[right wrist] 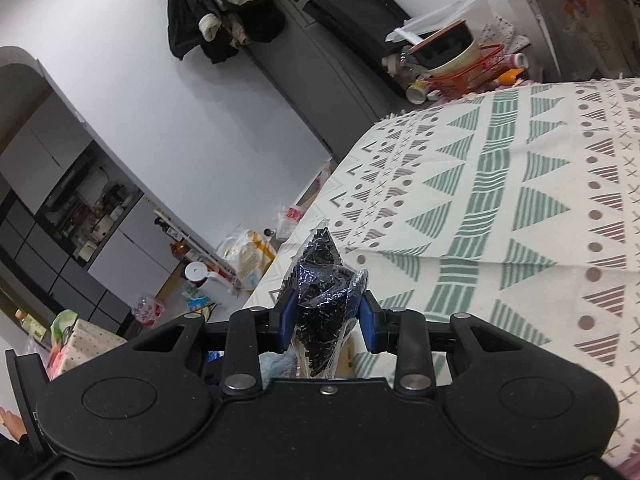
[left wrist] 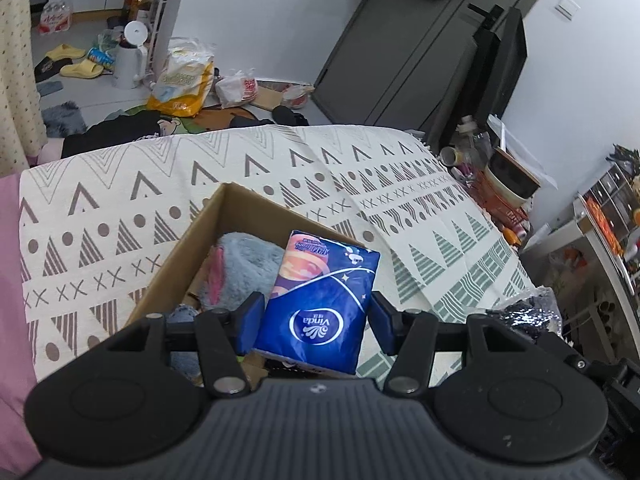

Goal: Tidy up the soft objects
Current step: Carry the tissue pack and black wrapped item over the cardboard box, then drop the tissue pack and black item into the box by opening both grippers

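My left gripper (left wrist: 317, 322) is shut on a blue Vinda tissue pack (left wrist: 320, 300), one finger on each long side. The pack hangs tilted over an open cardboard box (left wrist: 188, 248) that stands on the patterned bedspread (left wrist: 120, 208). Inside the box lies a grey-blue plush item (left wrist: 248, 264) with a pink patch. My right gripper (right wrist: 328, 314) is shut on a clear plastic bag of small black pieces (right wrist: 322, 280), held above the bed's edge. That same bag (left wrist: 524, 316) shows at the right of the left wrist view. A corner of the box (right wrist: 346, 354) peeks out below the right gripper.
The bedspread (right wrist: 500, 200) stretches away to the right. Beyond the bed's far end stand a dark cabinet (left wrist: 400, 52) and a cluttered side table with a bowl (left wrist: 508, 180). The floor holds bags (left wrist: 184, 76), yellow slippers (left wrist: 80, 66) and a white kettle (left wrist: 128, 60).
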